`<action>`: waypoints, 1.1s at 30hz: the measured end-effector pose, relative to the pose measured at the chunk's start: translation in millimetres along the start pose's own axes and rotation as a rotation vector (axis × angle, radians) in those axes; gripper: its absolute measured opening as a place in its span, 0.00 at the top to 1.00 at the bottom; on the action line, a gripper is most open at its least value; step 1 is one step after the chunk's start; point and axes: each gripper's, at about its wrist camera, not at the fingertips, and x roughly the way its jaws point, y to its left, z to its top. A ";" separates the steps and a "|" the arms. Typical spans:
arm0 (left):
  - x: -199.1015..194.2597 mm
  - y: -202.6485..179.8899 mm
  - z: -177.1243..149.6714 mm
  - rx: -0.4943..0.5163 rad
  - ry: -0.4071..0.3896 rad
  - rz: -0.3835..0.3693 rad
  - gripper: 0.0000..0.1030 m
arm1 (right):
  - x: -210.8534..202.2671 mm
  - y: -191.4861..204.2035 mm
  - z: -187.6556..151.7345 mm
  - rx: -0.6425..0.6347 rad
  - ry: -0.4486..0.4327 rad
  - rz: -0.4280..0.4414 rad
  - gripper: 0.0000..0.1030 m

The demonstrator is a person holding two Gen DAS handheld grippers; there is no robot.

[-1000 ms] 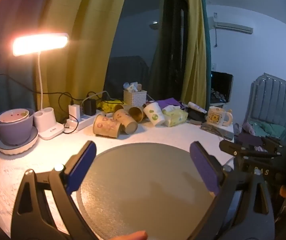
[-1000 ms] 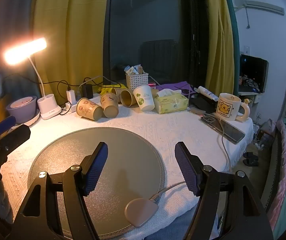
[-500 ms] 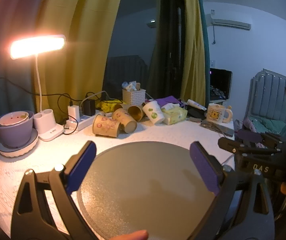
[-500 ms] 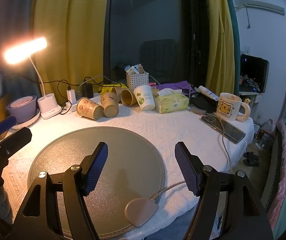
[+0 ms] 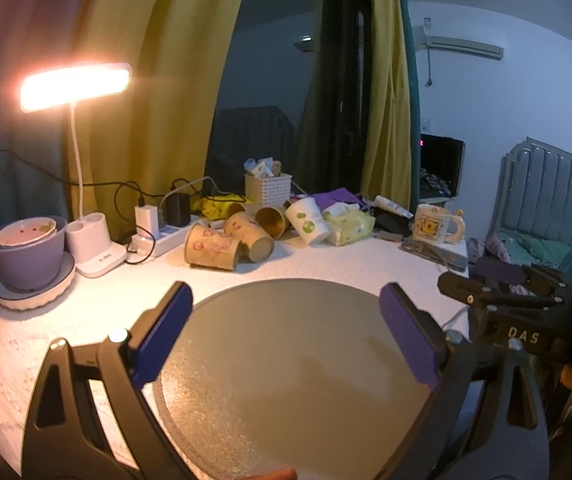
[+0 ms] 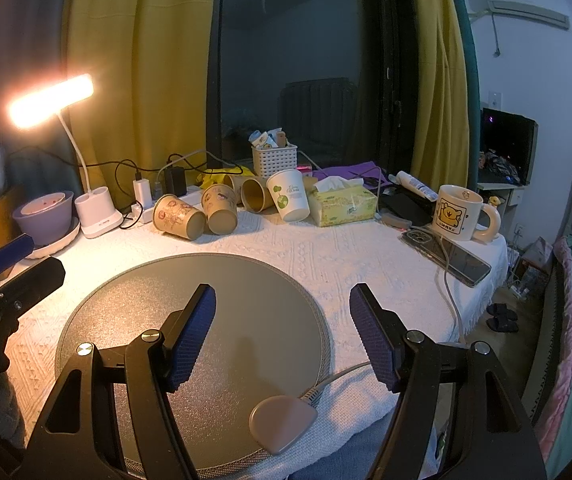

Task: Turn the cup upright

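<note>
Three brown paper cups lie on their sides at the back of the white-clothed table: one (image 6: 178, 217) (image 5: 212, 247), a second (image 6: 219, 209) (image 5: 250, 235) and a third (image 6: 254, 195) (image 5: 272, 219) with its mouth facing me. A white cup with green dots (image 6: 289, 195) (image 5: 306, 220) stands beside them. My left gripper (image 5: 286, 332) is open and empty over the round grey mat (image 5: 293, 376). My right gripper (image 6: 282, 336) is open and empty over the mat's right edge (image 6: 270, 280). Both are well short of the cups.
A lit desk lamp (image 5: 76, 86), a purple bowl (image 5: 26, 250), a power strip (image 5: 158, 236), a white basket (image 6: 274, 158), a tissue box (image 6: 343, 202), a cartoon mug (image 6: 459, 212) and a phone (image 6: 453, 256) ring the table. A beige pad with a cable (image 6: 282, 422) lies at the mat's front.
The left gripper has tilted up slightly and the scene sits lower in its view. The right gripper has barely moved. Nothing was grasped.
</note>
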 end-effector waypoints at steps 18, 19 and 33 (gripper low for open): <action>0.7 3.8 0.3 0.007 0.001 -0.001 0.07 | 0.0 0.1 -0.3 0.000 0.001 0.001 0.29; 0.4 2.1 -0.2 0.007 0.001 0.000 0.07 | 0.1 0.1 -0.4 0.000 0.000 0.001 0.29; -0.1 0.4 -1.0 0.010 0.000 0.001 0.07 | 0.6 0.1 -0.6 0.001 0.001 0.001 0.29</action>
